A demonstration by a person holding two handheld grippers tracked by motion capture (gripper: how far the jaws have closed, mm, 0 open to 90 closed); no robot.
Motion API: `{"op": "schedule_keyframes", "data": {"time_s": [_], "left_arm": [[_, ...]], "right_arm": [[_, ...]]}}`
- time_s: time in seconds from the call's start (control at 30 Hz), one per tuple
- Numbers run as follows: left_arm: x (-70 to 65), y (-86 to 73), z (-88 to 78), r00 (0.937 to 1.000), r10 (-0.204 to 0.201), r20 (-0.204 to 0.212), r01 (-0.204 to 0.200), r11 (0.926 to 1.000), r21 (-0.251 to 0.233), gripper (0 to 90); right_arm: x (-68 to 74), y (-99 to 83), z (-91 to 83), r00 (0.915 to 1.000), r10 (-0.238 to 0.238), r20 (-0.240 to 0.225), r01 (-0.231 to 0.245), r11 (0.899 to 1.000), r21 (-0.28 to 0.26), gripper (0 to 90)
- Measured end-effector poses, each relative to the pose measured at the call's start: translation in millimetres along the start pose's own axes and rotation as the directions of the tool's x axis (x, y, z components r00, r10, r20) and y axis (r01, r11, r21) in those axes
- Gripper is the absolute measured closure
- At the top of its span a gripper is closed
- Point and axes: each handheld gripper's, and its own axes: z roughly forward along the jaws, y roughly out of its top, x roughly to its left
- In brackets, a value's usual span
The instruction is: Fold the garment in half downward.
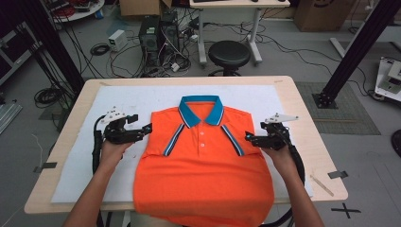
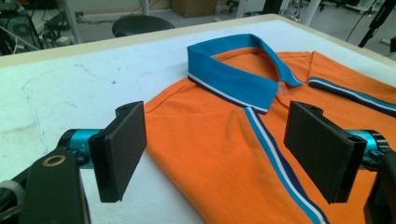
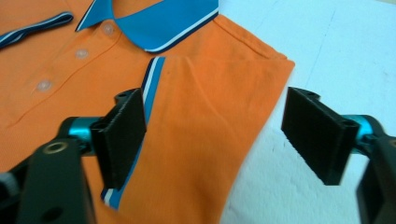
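Forearms flank polo shirt (image 1: 203, 161); claws gape (empty).

1. A shirt (image 1: 203, 165) lies face up in the middle of a cloth (image 1: 142, 97) that covers the table (image 1: 302, 104), collar (image 1: 201, 109) at the far side.
2. The shirt's hem hangs over the near table edge.
3. The left gripper (image 1: 145, 130) sits by the shirt's left shoulder, the right gripper (image 1: 249, 138) by its right.
4. A stool (image 1: 229, 54) stands behind the table.
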Motion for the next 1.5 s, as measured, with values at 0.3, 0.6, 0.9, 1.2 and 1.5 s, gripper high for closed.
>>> {"op": "schedule_keyframes", "data": {"time_s": [0.3, 0.6, 0.9, 1.2, 1.5], "left_arm": [[23.0, 8.5, 25.8, 0.9996, -0.027, 0.008, 0.026, 0.9967, 0.076, 21.3], [43.5, 8.7, 49.4, 0.9968, -0.043, -0.068, 0.050, 0.9933, 0.104, 28.8], [47.8, 6.3, 76.8, 0.9919, -0.051, -0.117, 0.071, 0.9814, 0.178, 37.9], [48.8, -4.5, 89.4, 0.9874, -0.032, -0.155, 0.071, 0.9656, 0.250, 52.4], [40.0, -4.6, 92.9, 0.9912, 0.007, -0.132, 0.028, 0.9666, 0.255, 82.8]], "right_arm": [[-11.1, 24.6, 23.6, 0.9998, 0.004, -0.018, -0.003, 0.998, 0.058, 21.9], [-19.8, 39.5, 48.2, 0.9997, 0.016, -0.020, -0.014, 0.996, 0.088, 27.4], [-38.4, 42.3, 62.7, 0.9956, 0.066, 0.067, -0.073, 0.991, 0.112, 33.8], [-51.8, 38.2, 83.6, 0.9854, 0.104, 0.134, -0.125, 0.979, 0.158, 45.9], [-53.0, 40.3, 95.1, 0.9884, 0.111, 0.104, -0.130, 0.971, 0.199, 68.7]]}}
